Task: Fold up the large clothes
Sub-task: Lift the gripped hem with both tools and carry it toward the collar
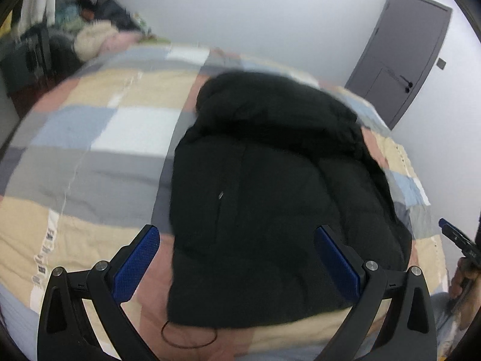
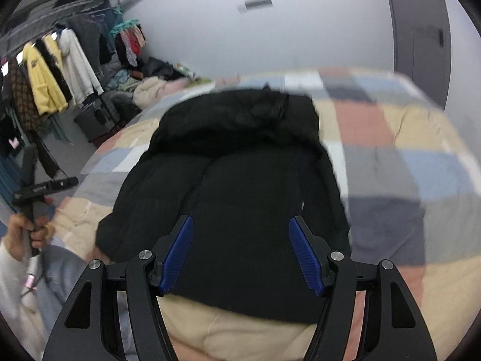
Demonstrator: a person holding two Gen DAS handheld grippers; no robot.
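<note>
A black padded hooded jacket (image 1: pixel 270 198) lies flat on a patchwork quilt (image 1: pixel 90 138), hood toward the far wall and hem toward me. My left gripper (image 1: pixel 237 236) hangs open over the jacket's near left part, nothing between its blue pads (image 1: pixel 141 258). In the right wrist view the same jacket (image 2: pixel 240 165) fills the middle, and my right gripper (image 2: pixel 240 224) stands open above its near hem, pads clear of the cloth. The tip of the right gripper (image 1: pixel 454 234) shows at the right edge of the left wrist view. A hand (image 2: pixel 21 228) holds the left gripper (image 2: pixel 45 188) at the left of the quilt (image 2: pixel 390 156).
A thin brown loop (image 1: pixel 189 335) lies on the quilt by the jacket's near corner. A rack of hanging clothes (image 2: pixel 51 81) and a pile of garments (image 2: pixel 150 85) stand left of the bed. A grey door (image 1: pixel 402 60) is at the far right.
</note>
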